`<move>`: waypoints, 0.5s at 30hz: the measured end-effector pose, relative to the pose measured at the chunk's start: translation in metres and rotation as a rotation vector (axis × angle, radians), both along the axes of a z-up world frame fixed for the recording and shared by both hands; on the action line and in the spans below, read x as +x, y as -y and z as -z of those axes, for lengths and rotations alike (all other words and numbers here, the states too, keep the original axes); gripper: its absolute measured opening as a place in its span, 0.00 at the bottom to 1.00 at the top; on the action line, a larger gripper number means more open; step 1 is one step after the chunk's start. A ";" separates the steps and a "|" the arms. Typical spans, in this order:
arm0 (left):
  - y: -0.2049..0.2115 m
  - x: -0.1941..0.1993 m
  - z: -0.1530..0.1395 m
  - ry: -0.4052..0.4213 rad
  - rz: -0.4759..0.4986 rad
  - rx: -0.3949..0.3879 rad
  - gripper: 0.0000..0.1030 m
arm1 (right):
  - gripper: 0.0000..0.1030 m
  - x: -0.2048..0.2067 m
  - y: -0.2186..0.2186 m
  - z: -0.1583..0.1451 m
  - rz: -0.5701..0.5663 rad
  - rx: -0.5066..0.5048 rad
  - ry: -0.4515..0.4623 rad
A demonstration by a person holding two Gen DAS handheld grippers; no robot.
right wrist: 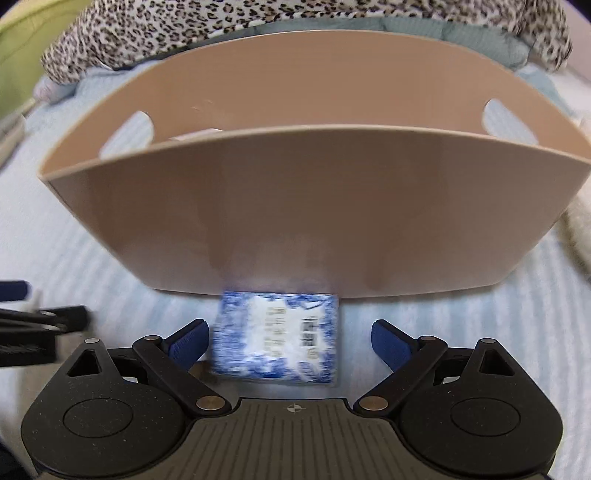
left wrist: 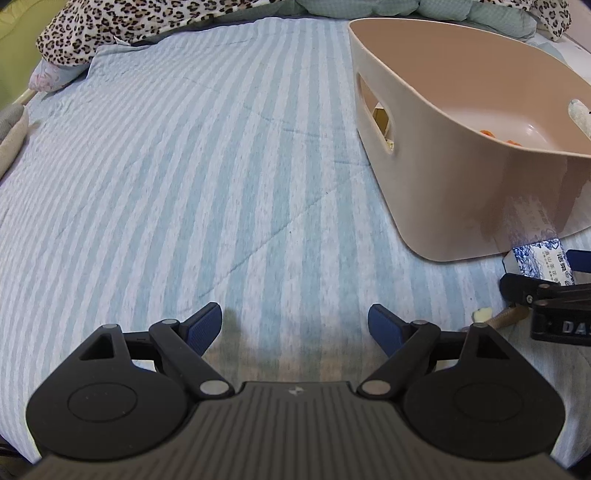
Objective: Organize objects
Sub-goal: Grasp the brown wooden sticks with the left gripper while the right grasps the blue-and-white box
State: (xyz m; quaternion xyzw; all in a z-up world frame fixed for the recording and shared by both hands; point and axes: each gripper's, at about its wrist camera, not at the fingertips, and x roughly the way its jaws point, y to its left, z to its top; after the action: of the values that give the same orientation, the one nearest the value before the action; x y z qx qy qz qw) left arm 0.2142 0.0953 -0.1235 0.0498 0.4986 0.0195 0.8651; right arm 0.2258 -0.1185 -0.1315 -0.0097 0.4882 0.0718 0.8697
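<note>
A beige plastic bin (left wrist: 461, 177) with handle cutouts stands on the striped bed cover; it fills the right wrist view (right wrist: 295, 214). A blue-and-white tissue packet (right wrist: 275, 338) lies against the bin's near wall, between my right gripper's (right wrist: 291, 341) open fingers, not clamped. The packet also shows in the left wrist view (left wrist: 537, 260), beside the right gripper (left wrist: 546, 295). My left gripper (left wrist: 295, 326) is open and empty over bare bed cover, left of the bin. Orange bits (left wrist: 498, 137) and a pale roll (left wrist: 580, 114) lie inside the bin.
A leopard-print blanket (left wrist: 129, 26) and teal cushions (left wrist: 480, 14) lie at the bed's far end. A small tan and cream object (left wrist: 498, 316) lies on the cover near the right gripper. A white fluffy cloth (right wrist: 580, 232) lies right of the bin.
</note>
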 end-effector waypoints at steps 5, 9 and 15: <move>0.008 -0.002 -0.004 0.007 0.019 -0.034 0.84 | 0.90 -0.003 0.015 -0.002 0.029 -0.044 0.000; 0.027 -0.004 -0.010 0.026 0.060 -0.037 0.84 | 0.90 -0.006 0.029 -0.007 0.036 -0.095 0.003; 0.062 -0.005 -0.015 0.053 0.128 -0.034 0.84 | 0.89 -0.010 0.056 -0.011 0.052 -0.087 0.000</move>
State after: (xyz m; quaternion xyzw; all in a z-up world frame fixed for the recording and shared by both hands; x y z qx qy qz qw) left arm 0.2093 0.0338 -0.1090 0.0665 0.4716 -0.0429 0.8783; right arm 0.2162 -0.1743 -0.1201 -0.0349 0.4910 0.0278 0.8700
